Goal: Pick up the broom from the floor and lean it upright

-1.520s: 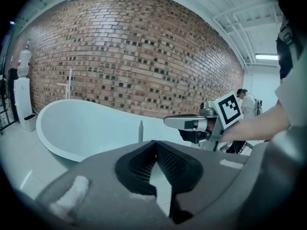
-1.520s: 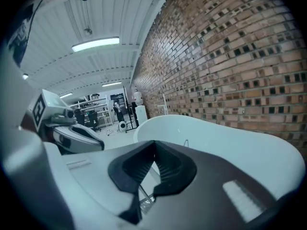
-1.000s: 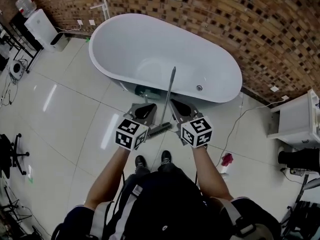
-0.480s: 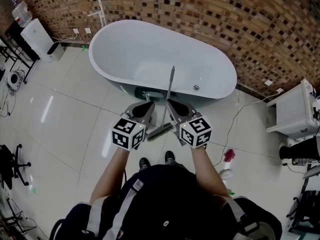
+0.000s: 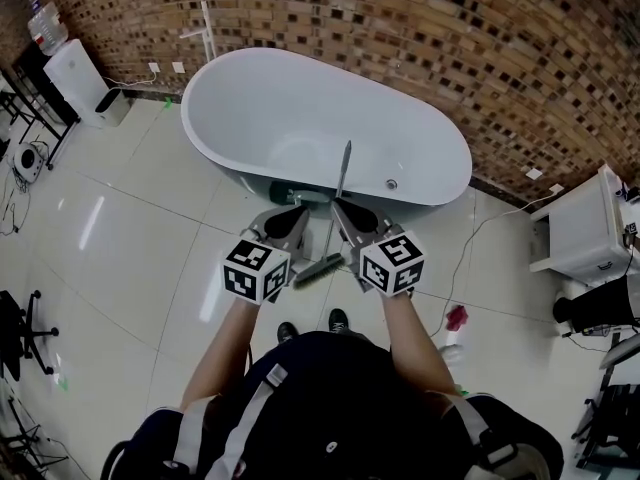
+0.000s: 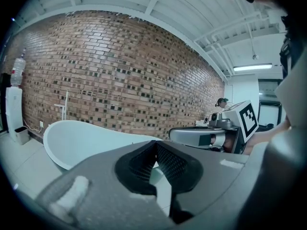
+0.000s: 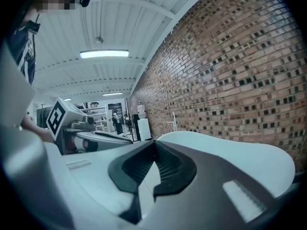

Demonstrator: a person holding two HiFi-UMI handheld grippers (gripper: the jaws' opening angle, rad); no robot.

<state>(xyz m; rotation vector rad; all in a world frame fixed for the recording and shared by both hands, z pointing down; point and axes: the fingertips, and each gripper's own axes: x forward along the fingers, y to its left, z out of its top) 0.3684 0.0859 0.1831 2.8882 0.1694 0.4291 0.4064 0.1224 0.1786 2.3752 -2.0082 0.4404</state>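
Observation:
The broom [image 5: 338,193] stands upright with its thin handle leaning on the near rim of the white bathtub [image 5: 420,183]. Its brush head [image 5: 318,268] rests on the tiled floor between my two grippers. My left gripper [image 5: 297,211] is just left of the handle and my right gripper [image 5: 338,209] just right of it, both apart from it. In the left gripper view the left gripper [image 6: 154,143] is shut with nothing in it. The right gripper [image 7: 153,143] is likewise shut and empty in its own view. Neither gripper view shows the broom.
A brick wall [image 5: 450,38] runs behind the tub, with a floor-standing faucet [image 5: 208,18] at its left end. A white cabinet [image 5: 585,233] stands at the right, with a cable and a red item [image 5: 455,318] on the floor nearby. A white appliance [image 5: 75,63] stands far left.
Both grippers have risen a little, side by side and still shut. The broom keeps leaning on the tub rim.

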